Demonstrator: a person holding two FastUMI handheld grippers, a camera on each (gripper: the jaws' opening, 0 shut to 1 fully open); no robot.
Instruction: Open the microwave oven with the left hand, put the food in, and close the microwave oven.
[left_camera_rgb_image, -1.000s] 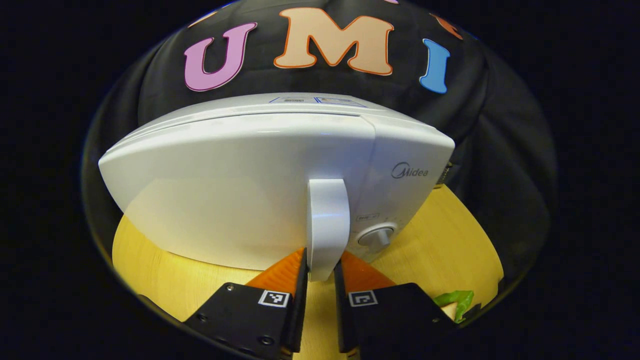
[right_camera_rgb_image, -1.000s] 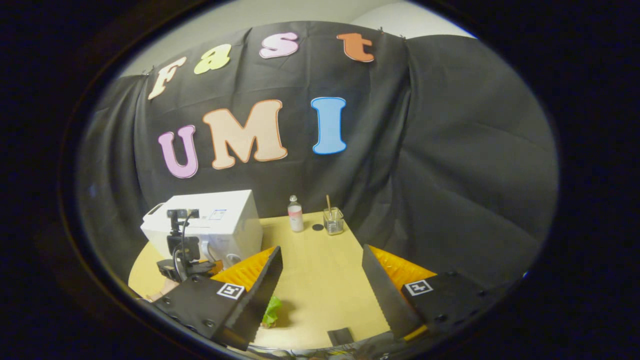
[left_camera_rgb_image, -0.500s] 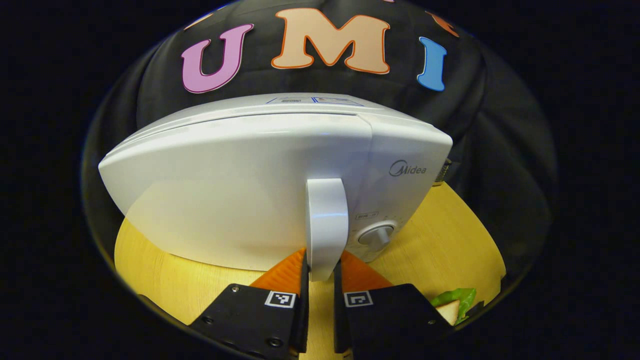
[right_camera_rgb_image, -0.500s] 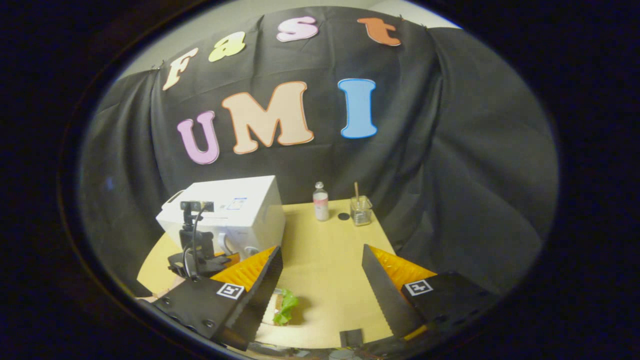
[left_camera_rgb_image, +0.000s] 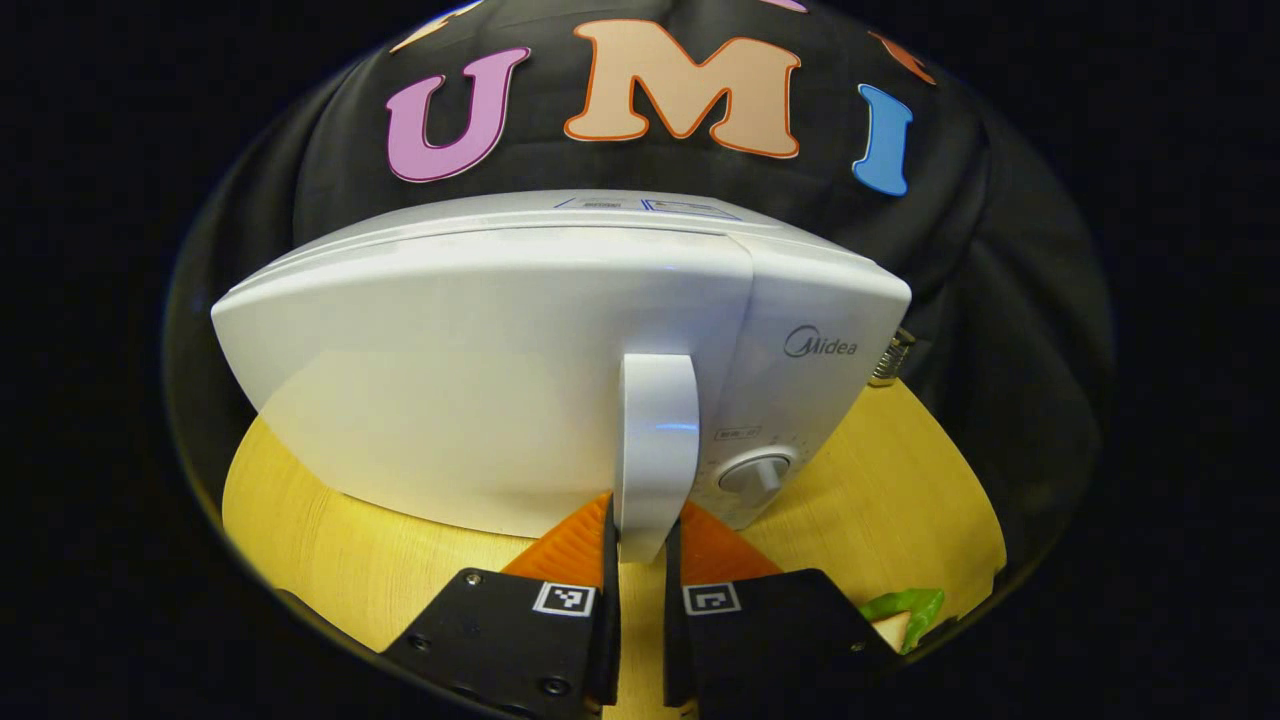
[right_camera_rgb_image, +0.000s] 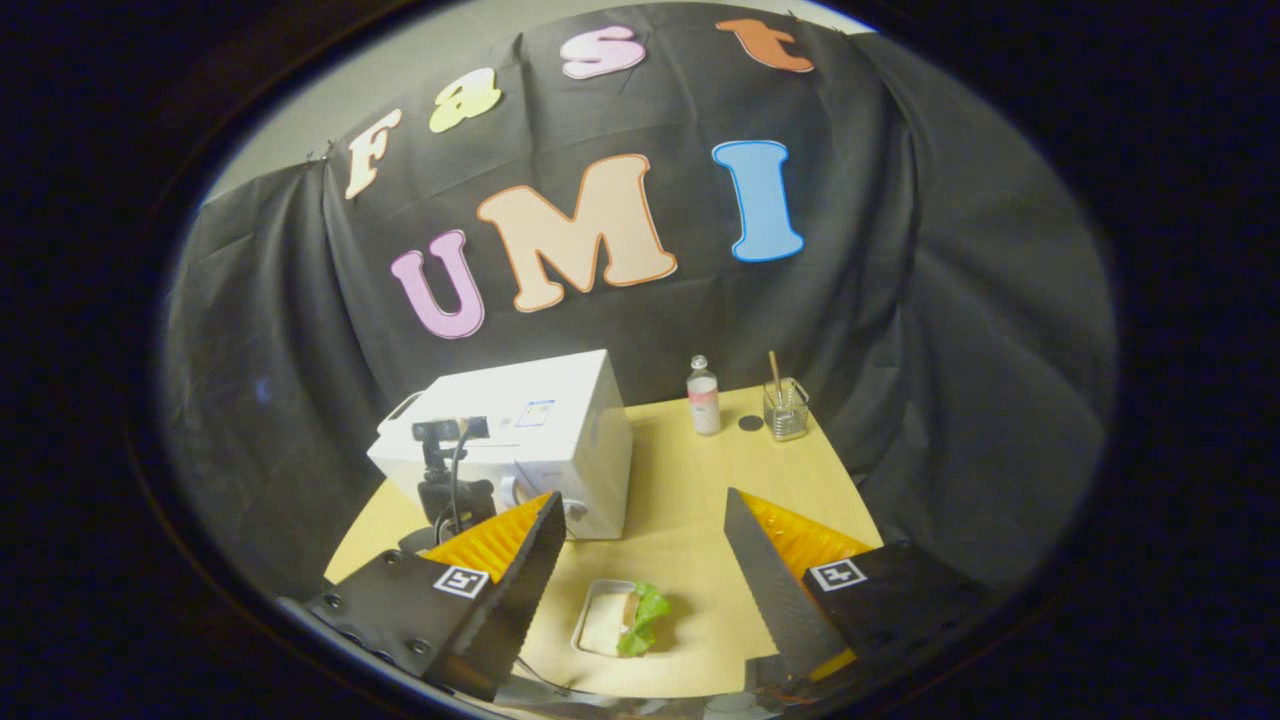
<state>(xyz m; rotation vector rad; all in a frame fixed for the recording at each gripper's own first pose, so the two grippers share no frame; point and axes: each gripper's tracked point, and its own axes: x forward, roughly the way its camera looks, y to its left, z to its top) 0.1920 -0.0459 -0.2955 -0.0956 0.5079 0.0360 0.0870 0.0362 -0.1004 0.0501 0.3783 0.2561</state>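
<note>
The white microwave oven (left_camera_rgb_image: 500, 370) stands on a yellow wooden surface (right_camera_rgb_image: 690, 500) before the black cloth wall, its door shut. The left gripper (left_camera_rgb_image: 640, 555) has its fingers clenched on the door handle (left_camera_rgb_image: 657, 440). The right gripper (right_camera_rgb_image: 640, 560) hangs with fingers spread wide above the sandwich (right_camera_rgb_image: 625, 622), which lies in front of the microwave. Behind it to the right stand a small bottle (right_camera_rgb_image: 703, 396) and a glass jar (right_camera_rgb_image: 785, 410).

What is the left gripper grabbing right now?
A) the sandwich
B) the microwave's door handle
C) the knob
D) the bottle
B: in the left gripper view, the left gripper has its two fingers closed on the bottom of the white handle of the microwave, whose door is not yet open; the knob sits untouched to the side.
</note>
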